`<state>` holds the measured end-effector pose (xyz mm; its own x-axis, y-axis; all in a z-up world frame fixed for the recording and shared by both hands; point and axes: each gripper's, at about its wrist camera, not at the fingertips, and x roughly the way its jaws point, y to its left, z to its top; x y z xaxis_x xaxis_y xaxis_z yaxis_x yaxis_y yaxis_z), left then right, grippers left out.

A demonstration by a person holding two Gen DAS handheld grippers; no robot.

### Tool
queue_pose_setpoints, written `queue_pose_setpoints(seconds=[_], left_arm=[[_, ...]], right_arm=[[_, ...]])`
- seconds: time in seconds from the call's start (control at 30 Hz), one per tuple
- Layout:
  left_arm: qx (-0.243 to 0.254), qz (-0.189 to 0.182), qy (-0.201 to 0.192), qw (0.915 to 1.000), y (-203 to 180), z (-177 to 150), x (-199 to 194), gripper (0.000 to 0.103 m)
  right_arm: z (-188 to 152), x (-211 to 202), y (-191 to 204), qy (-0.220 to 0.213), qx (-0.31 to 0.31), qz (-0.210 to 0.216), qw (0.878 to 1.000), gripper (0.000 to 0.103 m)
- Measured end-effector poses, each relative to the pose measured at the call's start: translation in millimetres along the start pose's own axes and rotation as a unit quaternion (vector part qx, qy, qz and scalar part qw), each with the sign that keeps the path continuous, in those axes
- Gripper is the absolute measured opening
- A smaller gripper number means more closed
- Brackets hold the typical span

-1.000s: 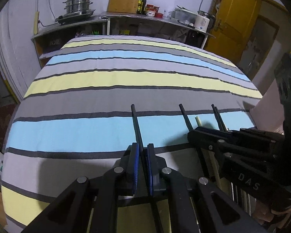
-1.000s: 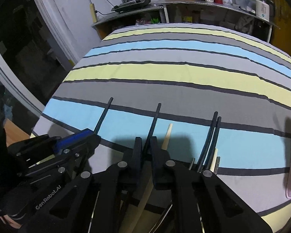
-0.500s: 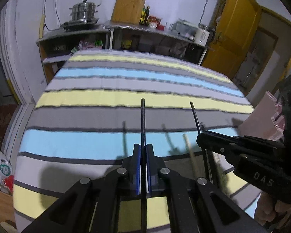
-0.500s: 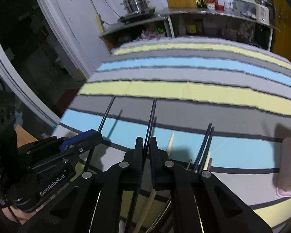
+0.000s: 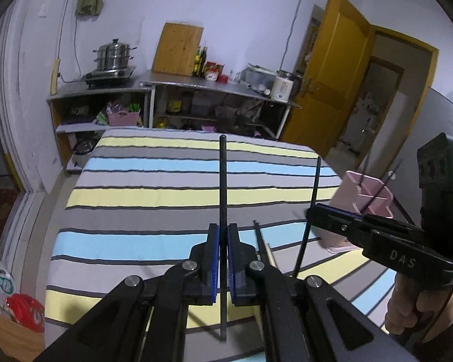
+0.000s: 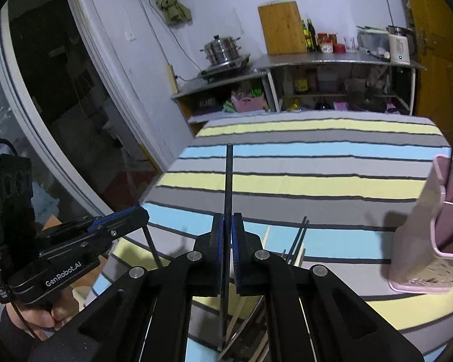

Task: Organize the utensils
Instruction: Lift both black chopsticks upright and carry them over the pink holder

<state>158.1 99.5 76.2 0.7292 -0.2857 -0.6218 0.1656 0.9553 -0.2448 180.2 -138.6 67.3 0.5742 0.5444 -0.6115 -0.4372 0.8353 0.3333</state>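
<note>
Left gripper (image 5: 223, 235) — I have its blue-lined jaws pinched narrow on one black chopstick (image 5: 223, 181), which stands nearly upright between the pads, its lower end hanging below the fingers.

Right gripper (image 6: 227, 226) — likewise drawn in tight on a second black chopstick (image 6: 228, 178), gripped partway up the shaft and pointing up and away.

Pink utensil holder (image 6: 438, 226) — upright on the striped tablecloth (image 6: 287, 184) to my right, divided into compartments, with dark sticks already standing in it.

Loose chopsticks (image 6: 297, 241) — black and pale wooden ones lying on the cloth just beyond and beneath the right gripper.

Change since a second ago — both held chopsticks have come up off the cloth, where their tips lay low across the blue stripe; the holder has come into both views.
</note>
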Motion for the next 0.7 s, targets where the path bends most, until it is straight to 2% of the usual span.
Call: queue_pose_setpoints(seconds=[0.33, 0.7], left_arm=[[0.019, -0.02, -0.017, 0.9995, -29, 10, -28, 0.005], [0.034, -0.054, -0.017, 0.9978, -65, 25, -28, 0.005]], right_arm=[[3, -38, -7, -0.037, 0.009, -0.003, 0.999, 0.005], [4, -79, -24, -0.067, 0.012, -0.021, 0.997, 0.005]])
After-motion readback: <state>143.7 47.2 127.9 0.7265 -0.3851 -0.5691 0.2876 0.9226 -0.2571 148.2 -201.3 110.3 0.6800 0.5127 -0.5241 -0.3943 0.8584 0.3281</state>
